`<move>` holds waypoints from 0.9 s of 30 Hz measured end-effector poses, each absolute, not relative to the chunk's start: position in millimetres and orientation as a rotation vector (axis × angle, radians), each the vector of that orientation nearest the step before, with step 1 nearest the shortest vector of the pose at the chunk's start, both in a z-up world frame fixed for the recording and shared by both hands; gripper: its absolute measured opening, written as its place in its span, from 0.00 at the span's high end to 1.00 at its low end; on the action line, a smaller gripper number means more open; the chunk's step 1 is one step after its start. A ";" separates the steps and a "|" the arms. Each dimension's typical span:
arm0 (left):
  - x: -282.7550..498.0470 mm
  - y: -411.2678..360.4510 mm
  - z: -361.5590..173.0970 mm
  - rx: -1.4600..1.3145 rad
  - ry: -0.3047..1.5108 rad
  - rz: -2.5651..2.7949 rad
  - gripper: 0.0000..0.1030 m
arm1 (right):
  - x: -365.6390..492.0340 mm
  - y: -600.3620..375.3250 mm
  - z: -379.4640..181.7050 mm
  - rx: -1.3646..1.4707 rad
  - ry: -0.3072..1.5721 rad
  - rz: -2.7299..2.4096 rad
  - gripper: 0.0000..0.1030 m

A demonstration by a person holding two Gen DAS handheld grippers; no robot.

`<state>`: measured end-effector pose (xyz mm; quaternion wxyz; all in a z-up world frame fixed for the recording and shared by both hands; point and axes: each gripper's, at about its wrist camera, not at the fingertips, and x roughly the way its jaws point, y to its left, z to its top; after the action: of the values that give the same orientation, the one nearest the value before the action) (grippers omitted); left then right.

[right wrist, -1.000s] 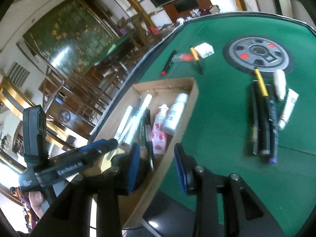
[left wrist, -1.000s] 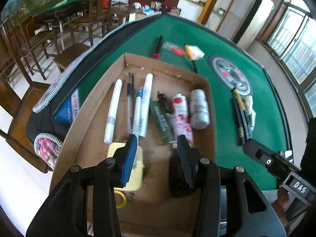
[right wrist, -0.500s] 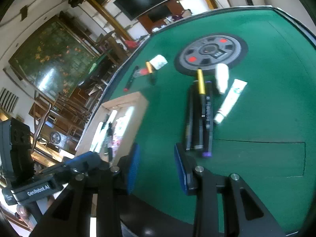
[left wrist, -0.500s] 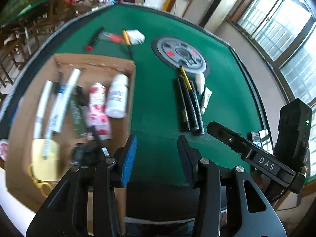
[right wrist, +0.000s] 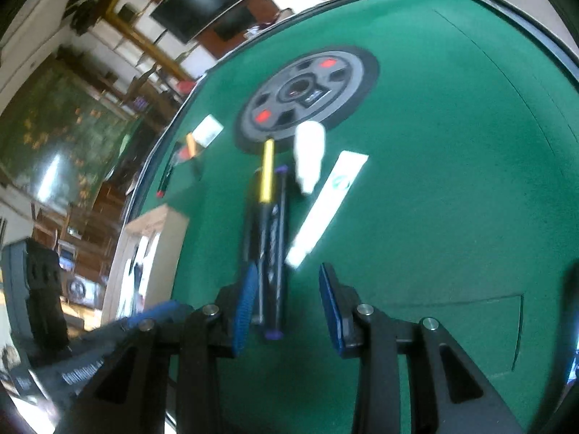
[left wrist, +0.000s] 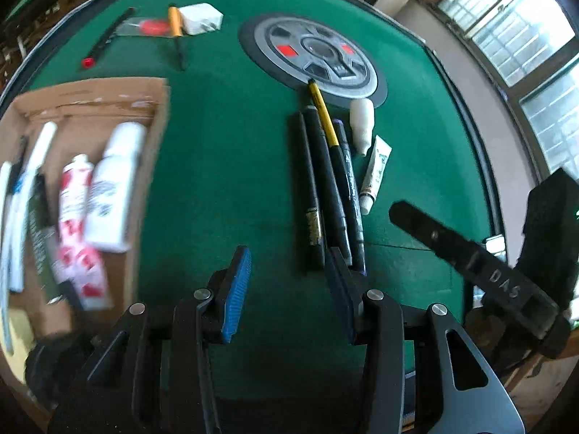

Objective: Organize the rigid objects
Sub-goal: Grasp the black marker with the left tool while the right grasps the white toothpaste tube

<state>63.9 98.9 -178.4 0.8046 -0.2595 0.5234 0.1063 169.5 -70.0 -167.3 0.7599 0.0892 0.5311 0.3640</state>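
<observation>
Both grippers' fingers (left wrist: 249, 282) spread, empty; bare felt (left wrist: 224, 166) between box (left wrist: 159, 115) and pens (left wrist: 325, 181).

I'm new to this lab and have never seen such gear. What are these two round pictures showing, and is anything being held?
No robot here: a person carries a hand-held gripper in each hand, each with a fisheye camera looking along its two blue-padded fingers. One picture is from the left gripper, the other from the right gripper. Both are open and hold nothing. Below is a green table. On it lie a row of dark pens, a white bottle, a small tube and a grey disc. The cardboard box on the left already holds pens and tubes.
</observation>
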 end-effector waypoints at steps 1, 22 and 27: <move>68.4 96.4 -181.4 -0.540 1.129 0.232 0.59 | 171.6 -68.5 -168.4 0.187 1.158 0.779 0.65; 65.2 94.7 -189.9 -0.464 1.150 0.297 0.86 | 177.4 -32.0 -175.0 -0.086 1.091 0.532 0.75; 59.9 95.6 -176.8 -0.446 1.107 0.312 0.63 | 177.2 -43.6 -175.6 -0.079 1.095 0.540 0.85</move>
<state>59.9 95.6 -176.8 0.8157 -0.2091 0.5193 0.1461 177.2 -43.6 -175.6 0.8188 -0.0369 0.5138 0.2535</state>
